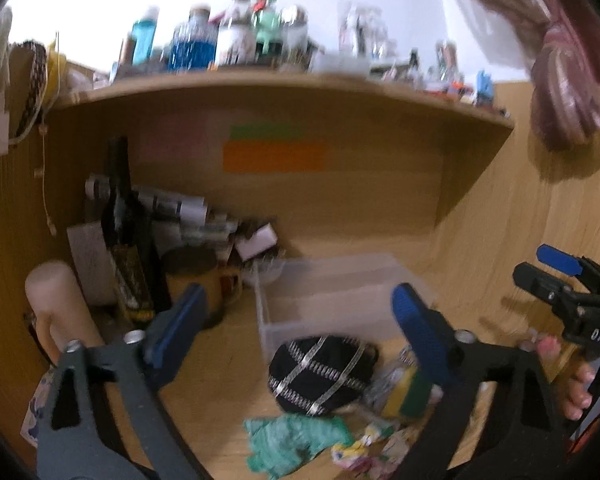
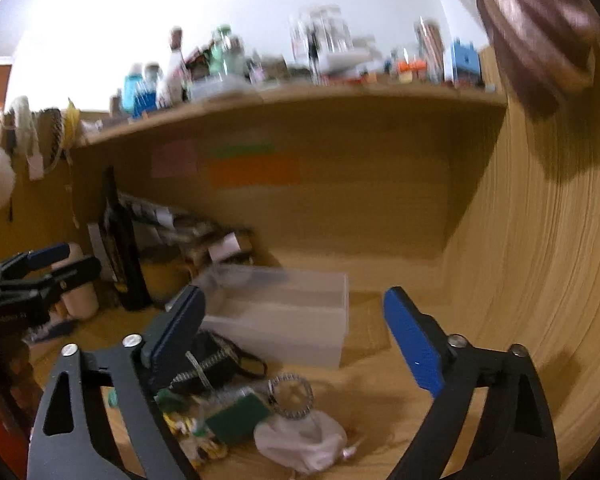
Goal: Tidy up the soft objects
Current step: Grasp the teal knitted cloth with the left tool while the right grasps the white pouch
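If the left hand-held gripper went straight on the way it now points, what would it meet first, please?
Probably the clear plastic bin, which sits between the open fingers of the left hand-held gripper; the black pouch lies lower and nearer. Blur leaves depth uncertain.

This looks like a room in a home, at a wooden desk (image 1: 220, 380) with a shelf (image 1: 284, 84) built over it. The shelf is packed with bottles (image 1: 192, 46), jars and small toys, all a bit blurry. Colored sticky notes (image 1: 274, 156) are stuck on the back board under it. A pink curtain (image 1: 564, 80) hangs at the side. A dark bottle (image 1: 124, 216) and rolled papers (image 1: 172, 204) stand in the corner. A clear plastic box (image 1: 332, 300) sits on the desk, with soft things near it: a black cap (image 1: 320, 372), a green cloth (image 1: 296, 440) and maybe a sponge (image 1: 408, 392).
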`<state>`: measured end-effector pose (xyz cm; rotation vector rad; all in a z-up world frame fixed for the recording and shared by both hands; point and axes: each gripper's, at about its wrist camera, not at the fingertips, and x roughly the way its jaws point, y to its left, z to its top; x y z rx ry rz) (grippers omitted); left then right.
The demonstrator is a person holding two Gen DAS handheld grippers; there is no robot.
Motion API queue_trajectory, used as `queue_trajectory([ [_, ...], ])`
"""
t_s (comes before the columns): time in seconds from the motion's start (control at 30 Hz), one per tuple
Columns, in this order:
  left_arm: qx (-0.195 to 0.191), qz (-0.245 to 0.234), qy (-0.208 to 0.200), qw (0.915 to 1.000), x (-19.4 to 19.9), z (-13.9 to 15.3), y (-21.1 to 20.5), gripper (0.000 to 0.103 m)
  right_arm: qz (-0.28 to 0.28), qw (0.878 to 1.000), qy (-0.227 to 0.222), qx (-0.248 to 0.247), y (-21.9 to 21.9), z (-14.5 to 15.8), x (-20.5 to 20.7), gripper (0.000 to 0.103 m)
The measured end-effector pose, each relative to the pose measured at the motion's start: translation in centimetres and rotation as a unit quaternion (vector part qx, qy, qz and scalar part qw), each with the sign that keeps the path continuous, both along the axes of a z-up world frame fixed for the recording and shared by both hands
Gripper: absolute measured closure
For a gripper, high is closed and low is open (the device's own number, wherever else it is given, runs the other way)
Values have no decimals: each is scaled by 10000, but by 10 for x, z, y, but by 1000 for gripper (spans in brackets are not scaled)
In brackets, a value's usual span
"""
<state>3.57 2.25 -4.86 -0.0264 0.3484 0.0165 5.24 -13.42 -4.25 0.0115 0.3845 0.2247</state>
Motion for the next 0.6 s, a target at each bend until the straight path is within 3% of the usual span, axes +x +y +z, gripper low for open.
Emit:
queue_trajectory([
  [0.13,-20,67,485,9988,8,-25,10,20,17,9987,500,-36,-6,-25,7,25],
  [0.6,-390,200,1903,9807,22,-114,28,21,-49,9807,1948,135,-19,-101,15,25],
])
